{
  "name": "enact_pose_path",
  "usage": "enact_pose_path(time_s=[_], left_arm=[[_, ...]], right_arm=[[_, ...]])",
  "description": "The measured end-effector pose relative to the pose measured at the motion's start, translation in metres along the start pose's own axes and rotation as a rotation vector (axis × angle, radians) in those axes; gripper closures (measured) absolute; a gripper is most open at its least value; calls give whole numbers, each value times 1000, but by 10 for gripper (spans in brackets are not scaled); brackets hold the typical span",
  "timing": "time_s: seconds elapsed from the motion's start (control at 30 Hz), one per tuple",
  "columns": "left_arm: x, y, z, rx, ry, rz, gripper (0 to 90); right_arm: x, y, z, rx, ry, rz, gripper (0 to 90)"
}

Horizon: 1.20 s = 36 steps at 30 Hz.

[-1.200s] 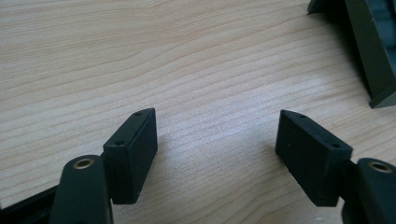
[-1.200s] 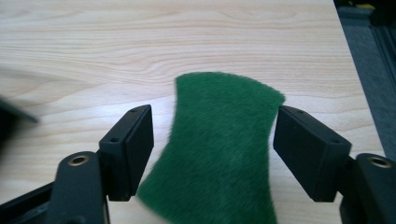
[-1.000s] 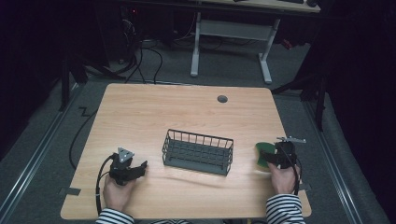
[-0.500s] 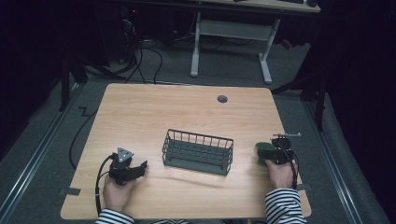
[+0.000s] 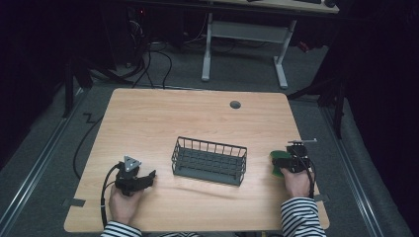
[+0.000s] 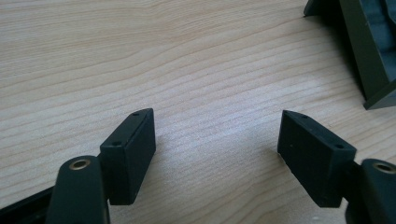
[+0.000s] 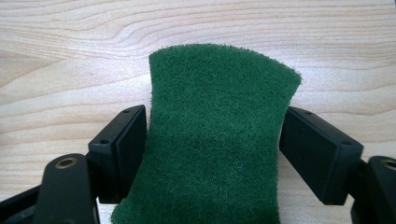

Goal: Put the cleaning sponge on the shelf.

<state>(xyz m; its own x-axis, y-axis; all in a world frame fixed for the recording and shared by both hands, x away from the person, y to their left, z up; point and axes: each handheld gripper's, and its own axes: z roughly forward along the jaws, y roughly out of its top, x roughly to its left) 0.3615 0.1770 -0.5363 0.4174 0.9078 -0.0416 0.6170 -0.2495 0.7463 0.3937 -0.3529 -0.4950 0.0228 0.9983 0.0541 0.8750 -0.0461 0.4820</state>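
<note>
The green scouring pad [image 7: 215,140] sits pinched between the jaws of our right gripper [image 5: 290,162], its sides bowed in, low over the table [image 5: 197,118] near the right edge. The wire basket [image 5: 209,160] lies just to its left, long axis across us, nothing between. Our left gripper [image 6: 217,156] rests beyond the basket, jaws apart and empty.

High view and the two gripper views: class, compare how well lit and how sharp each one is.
High view: table lit, surroundings dark. Left gripper view: wood grain sharp, basket corner blurred. Right gripper view: bright, green scouring pad fibres crisp.
</note>
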Motion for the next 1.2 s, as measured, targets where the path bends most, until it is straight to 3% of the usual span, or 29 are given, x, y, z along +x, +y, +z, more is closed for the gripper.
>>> enact_pose_path(time_s=[0.33, 0.63, 1.2], left_arm=[[0, 0, 0, 0, 0, 2, 283], [-1, 0, 0, 2, 0, 6, 281], [-1, 0, 0, 1, -2, 7, 276]], right_arm=[[0, 1, 3, 21, 3, -3, 265], [1, 0, -3, 1, 3, -23, 296], [6, -4, -23, -67, 55, -68, 298]])
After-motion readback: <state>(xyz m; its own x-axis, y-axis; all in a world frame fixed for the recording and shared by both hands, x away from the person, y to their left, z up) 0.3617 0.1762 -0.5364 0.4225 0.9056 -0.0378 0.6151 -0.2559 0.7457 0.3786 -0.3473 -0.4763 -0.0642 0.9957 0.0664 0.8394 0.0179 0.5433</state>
